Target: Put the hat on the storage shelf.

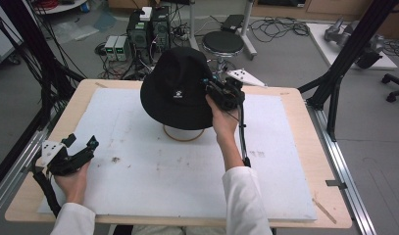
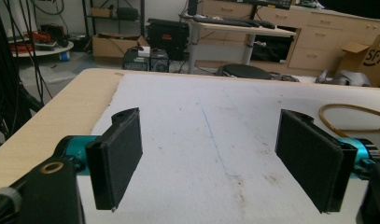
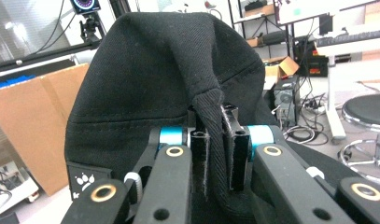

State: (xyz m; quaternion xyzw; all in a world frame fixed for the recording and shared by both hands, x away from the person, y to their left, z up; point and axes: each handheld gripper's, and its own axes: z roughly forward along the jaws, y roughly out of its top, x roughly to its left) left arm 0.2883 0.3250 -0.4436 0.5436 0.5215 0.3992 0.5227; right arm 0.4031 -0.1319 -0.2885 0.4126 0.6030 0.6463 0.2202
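Right hand-held gripper (image 3: pixel 214 140) clamps black hat (image 3: pixel 145 79) (left hand-held gripper (image 2: pixel 215 158) gapes apart) above ring (image 1: pixel 183 134).

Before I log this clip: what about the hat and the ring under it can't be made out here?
- Ring: high view, far part hidden by the hat; left gripper view, cut off at the right edge.
- Whether the hat touches the ring: hidden by its brim.
- Brim between the right gripper pads: lower end cut off at the bottom edge.
- Hat logo: too small.

High view looks down; gripper views sit close — all share the white mat (image 1: pixel 153 161).
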